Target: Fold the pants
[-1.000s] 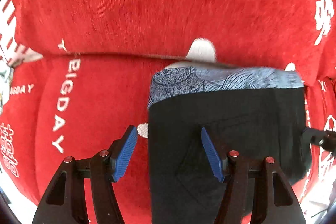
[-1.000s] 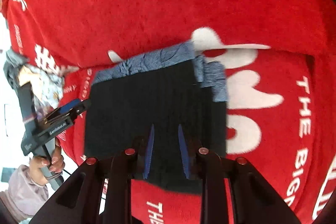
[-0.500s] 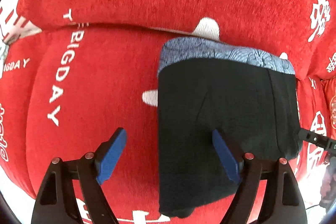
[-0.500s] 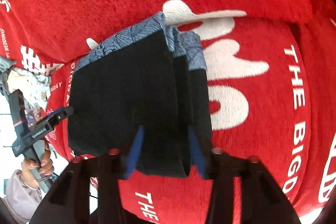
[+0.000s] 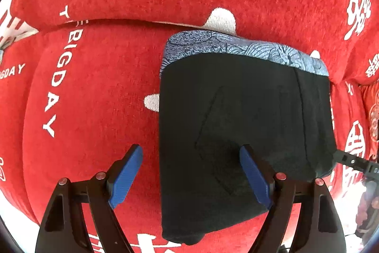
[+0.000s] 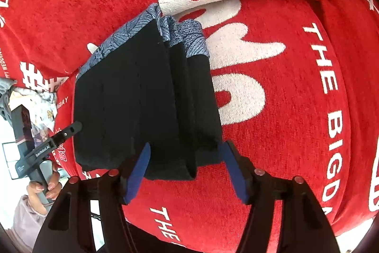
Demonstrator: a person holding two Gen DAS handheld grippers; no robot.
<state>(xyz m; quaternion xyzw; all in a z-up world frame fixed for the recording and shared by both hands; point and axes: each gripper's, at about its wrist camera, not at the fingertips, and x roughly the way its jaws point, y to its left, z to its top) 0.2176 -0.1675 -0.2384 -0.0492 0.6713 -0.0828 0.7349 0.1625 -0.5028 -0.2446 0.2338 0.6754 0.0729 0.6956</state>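
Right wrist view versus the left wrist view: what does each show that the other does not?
Only the right wrist view shows the stacked layers along the pants' side edge, the person's left hand on its handle, and a pile of patterned cloth beyond the cushion. Only the left wrist view shows the flat top of the pants with diamond stitching and white Chinese characters on the backrest. Both show the folded black pants with a blue patterned waistband on the red sofa cover, each view's tool open, left tool and right tool.
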